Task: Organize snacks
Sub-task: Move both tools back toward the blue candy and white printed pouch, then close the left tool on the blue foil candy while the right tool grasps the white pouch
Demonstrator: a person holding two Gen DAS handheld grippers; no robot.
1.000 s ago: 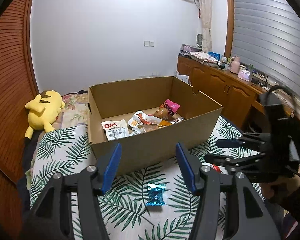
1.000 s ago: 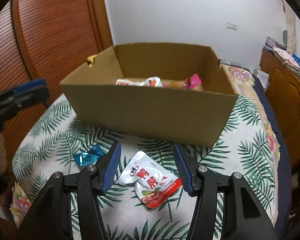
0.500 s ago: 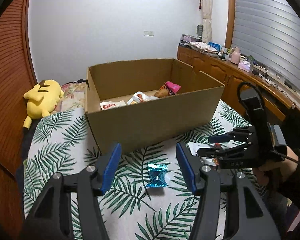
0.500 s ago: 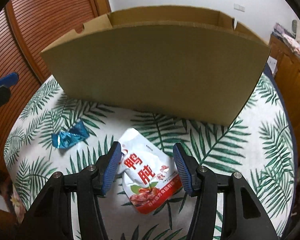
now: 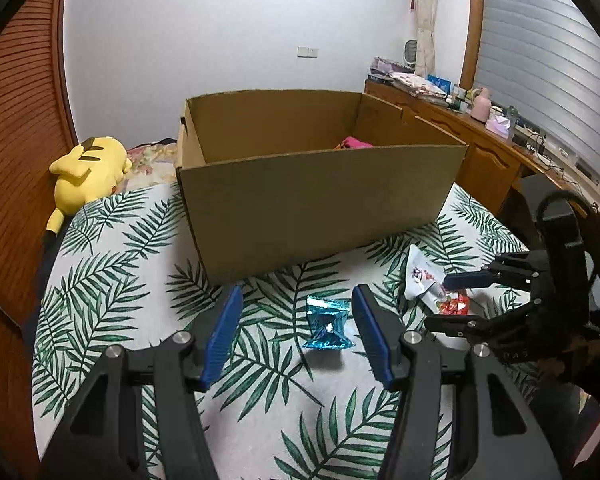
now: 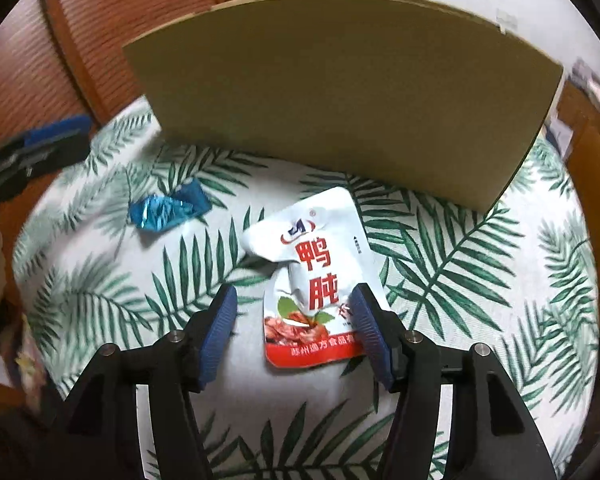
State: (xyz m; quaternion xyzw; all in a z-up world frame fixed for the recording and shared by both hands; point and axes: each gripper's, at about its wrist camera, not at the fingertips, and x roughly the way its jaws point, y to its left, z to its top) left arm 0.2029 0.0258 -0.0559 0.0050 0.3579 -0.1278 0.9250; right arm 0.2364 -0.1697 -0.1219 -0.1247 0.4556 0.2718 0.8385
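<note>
The left gripper point(image 5: 296, 332) was held with its jaws spread wide and nothing between the pads; a blue foil candy wrapper point(image 5: 327, 328) lay on the leaf-print bedcover point(image 5: 112, 280) in the gap between them, untouched. The right gripper point(image 6: 294, 328) was likewise released, its blue pads positioned either side of the lower end of a white and red snack pouch point(image 6: 314, 280), which lay flat on the bedcover. Whether the right-hand pad touched the pouch could not be told. The same blue wrapper was seen well left of the pouch. Just beyond both snacks stood an open cardboard box point(image 5: 320, 208), in which a pink packet point(image 5: 356, 144) was partly visible. A yellow plush toy point(image 5: 86, 168) was located far left of the box
</note>
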